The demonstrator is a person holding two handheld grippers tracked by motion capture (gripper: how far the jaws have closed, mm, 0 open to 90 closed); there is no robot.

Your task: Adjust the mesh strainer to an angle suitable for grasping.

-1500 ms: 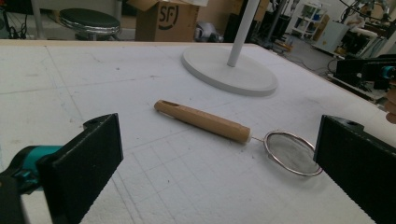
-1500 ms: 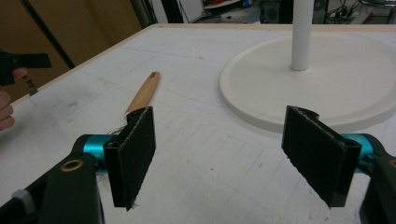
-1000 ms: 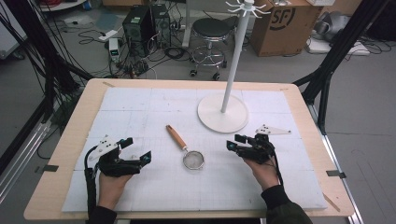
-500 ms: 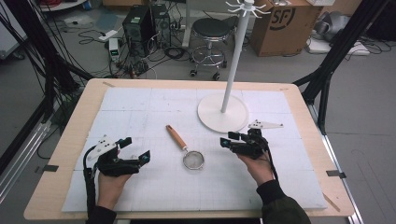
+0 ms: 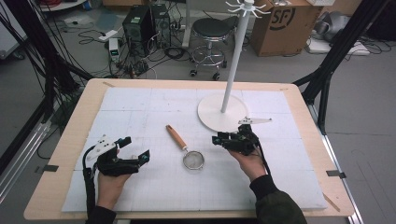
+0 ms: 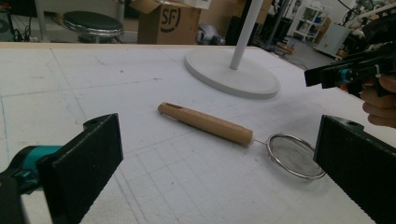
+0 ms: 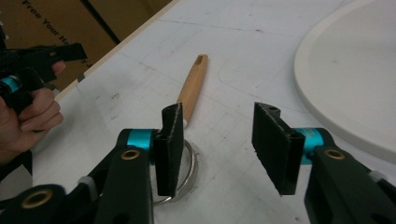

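1. A small mesh strainer (image 5: 187,150) with a wooden handle (image 5: 176,137) lies flat on the white foam mat (image 5: 140,107), near the middle of the table and between the two hand-held tools.
2. In the high view its long axis runs on a diagonal: the handle end points up and to the left, away from the person, while the round wire bowl (image 5: 193,160) sits at the lower right, nearer the person. The handle's far end has a hanging hole, seen in the right gripper view (image 7: 201,59).
3. The right gripper (image 5: 223,140) hovers just right of the bowl with its jaws set moderately apart and nothing between them; its own view shows the bowl's rim (image 7: 189,164) under the left pad (image 7: 169,147), the handle running away ahead.
4. The left gripper (image 5: 135,151) rests low on the mat, well left of the strainer, its jaws spread wide and empty; its view looks across at the handle (image 6: 205,123) and bowl (image 6: 293,155).
5. This reads as the approach step, before any grasp. The next move likely calls for the right tool to shift toward the handle, line its pads across that diagonal, drop and close.
6. The white hook stand (image 5: 237,56), its round base (image 5: 222,113) just beyond the right gripper, looks the probable place to hang it.
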